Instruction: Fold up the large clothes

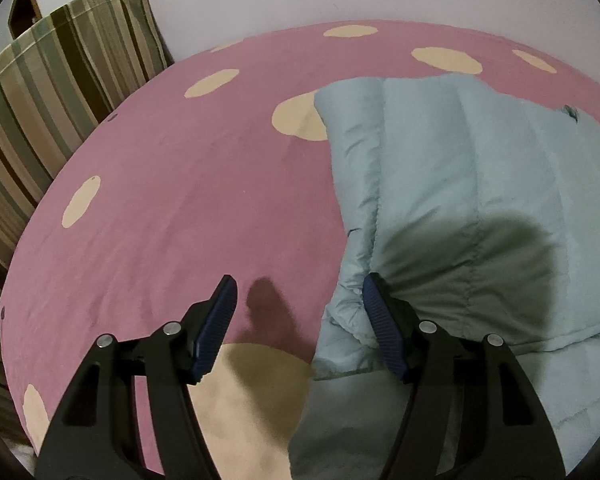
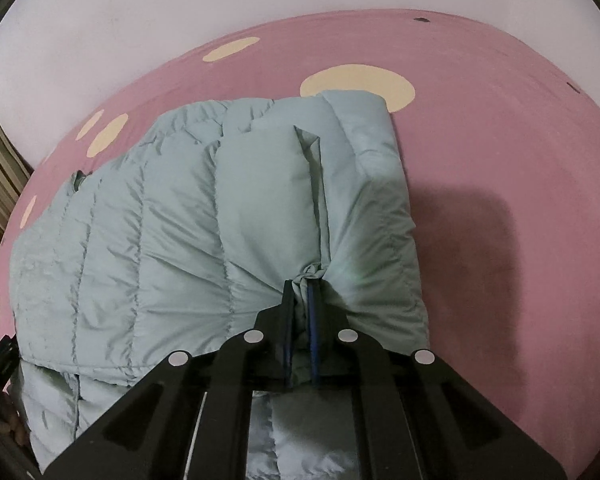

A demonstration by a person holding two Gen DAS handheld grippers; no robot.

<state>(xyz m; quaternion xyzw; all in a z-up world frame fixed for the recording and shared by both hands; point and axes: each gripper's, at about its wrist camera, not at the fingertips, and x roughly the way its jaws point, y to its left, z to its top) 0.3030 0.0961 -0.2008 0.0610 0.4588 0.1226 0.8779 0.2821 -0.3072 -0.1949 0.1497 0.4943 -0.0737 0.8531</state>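
Across the pink bedsheet with cream dots lies our pale blue quilted puffer jacket, our right gripper pinching its near edge (ready to fold), our left gripper spread astride its side edge.

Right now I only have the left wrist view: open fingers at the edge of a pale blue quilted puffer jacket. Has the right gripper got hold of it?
Observer: Yes. The right gripper is shut on a bunched pinch of the pale blue quilted puffer jacket.
Operator: Where on it?
Observer: At the near edge, at the end of a long fold that runs away from the fingers.
Operator: What's past that side of the jacket?
Observer: The pink bedsheet with cream spots, with a dark shadow on it beside the jacket.
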